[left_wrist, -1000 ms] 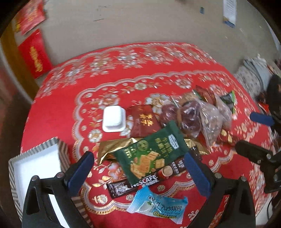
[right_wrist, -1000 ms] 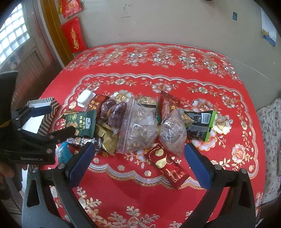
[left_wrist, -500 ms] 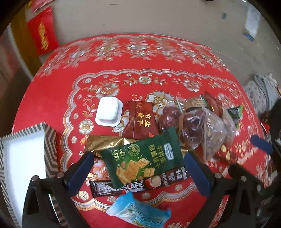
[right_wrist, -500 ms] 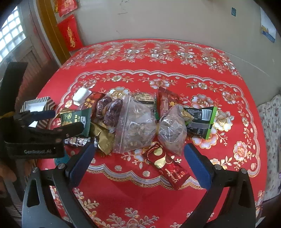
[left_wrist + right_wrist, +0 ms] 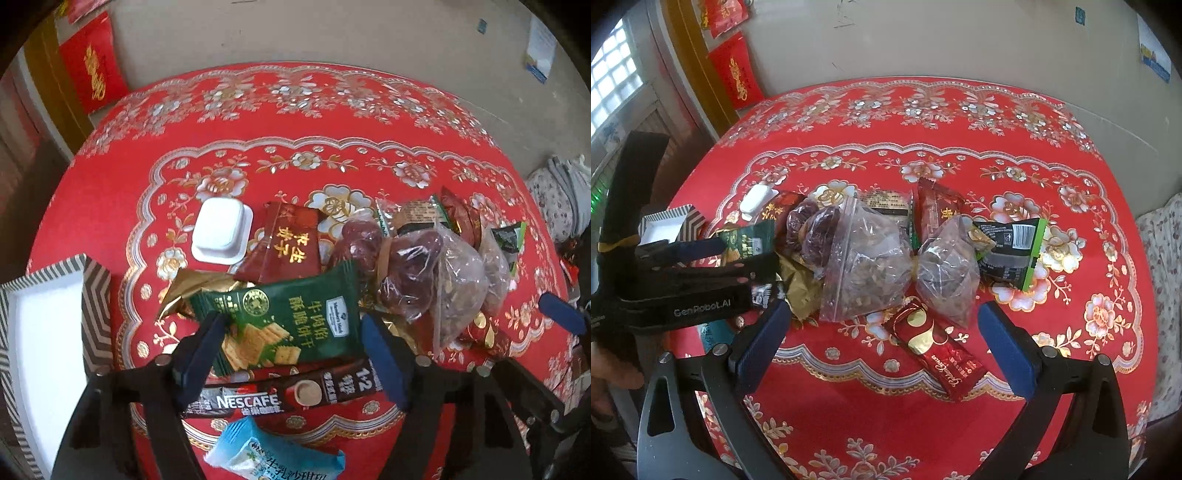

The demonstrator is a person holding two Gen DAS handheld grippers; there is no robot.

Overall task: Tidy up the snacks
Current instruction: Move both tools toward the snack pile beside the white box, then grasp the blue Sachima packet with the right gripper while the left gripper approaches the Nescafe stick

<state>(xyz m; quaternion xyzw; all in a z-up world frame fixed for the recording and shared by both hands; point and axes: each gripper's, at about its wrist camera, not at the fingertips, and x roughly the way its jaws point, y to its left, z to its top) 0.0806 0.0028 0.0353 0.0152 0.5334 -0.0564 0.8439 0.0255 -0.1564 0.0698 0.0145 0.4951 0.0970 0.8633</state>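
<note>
A: How far along is the sorting?

B: Barely begun, I judge. The striped box [image 5: 92, 314] at nine o'clock in the left wrist view shows only a bare white floor as far as the frame reaches, and every snack lies in one heap on the desk [image 5: 295, 110].

A: Which one is in hand?

B: None is gripped. The left tongs [image 5: 291, 350] are spread wide, their two blue pads flanking the lower part of the green cracker packet [image 5: 288, 325] without pinching it. The right tongs [image 5: 882, 336] are spread too, hovering over the red gold-printed packet [image 5: 934, 347] at the near edge of the pile.

A: Where does the green packet sit, and how does it lie?

B: At the left end of the heap, on top of a gold wrapper [image 5: 184, 291] and overlapping the Nescafe stick [image 5: 288, 395]. In the left wrist view its long axis runs from about eight o'clock to two o'clock, lying flat, print up. The Nescafe stick runs nearly parallel just below it.

A: What is left?

B: Almost everything: the white tub [image 5: 221, 232], the dark red packet [image 5: 288, 243], the bagged dates [image 5: 399, 269], the clear bags [image 5: 871, 266], the black-and-green packet [image 5: 1012, 251], and the light blue candy [image 5: 273, 454] at six o'clock.
</note>
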